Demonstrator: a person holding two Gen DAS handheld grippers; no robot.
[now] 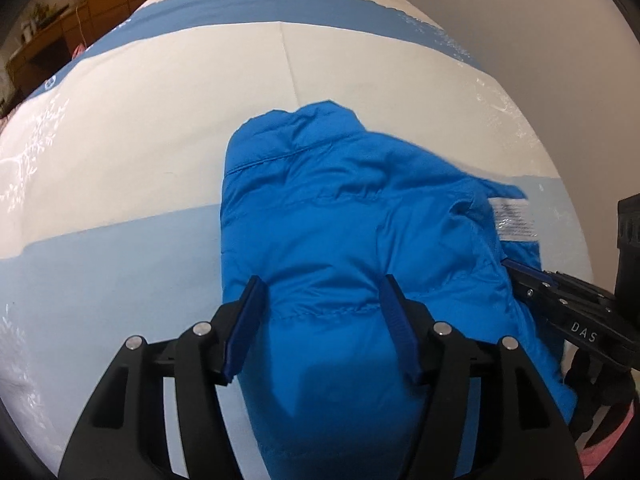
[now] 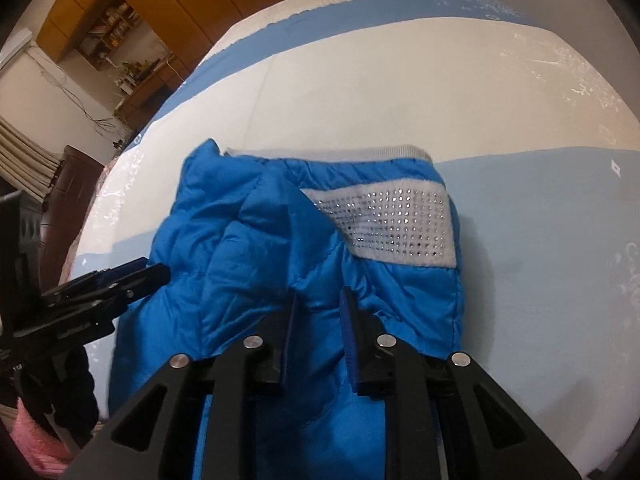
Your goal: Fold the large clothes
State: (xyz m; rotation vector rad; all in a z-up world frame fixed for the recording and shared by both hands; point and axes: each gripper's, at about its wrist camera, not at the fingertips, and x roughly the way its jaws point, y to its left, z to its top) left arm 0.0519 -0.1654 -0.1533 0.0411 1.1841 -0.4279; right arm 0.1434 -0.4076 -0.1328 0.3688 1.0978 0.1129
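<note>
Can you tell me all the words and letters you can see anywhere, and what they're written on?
"DAS" in white letters on the black arm of the right gripper, seen from the left wrist camera.
Care label sewn on the blue puffer jacket: printed lines, too small and blurred to read.
Pale lettering on the side of the left gripper, seen from the right wrist camera: too blurred to read.
Nothing else readable.
</note>
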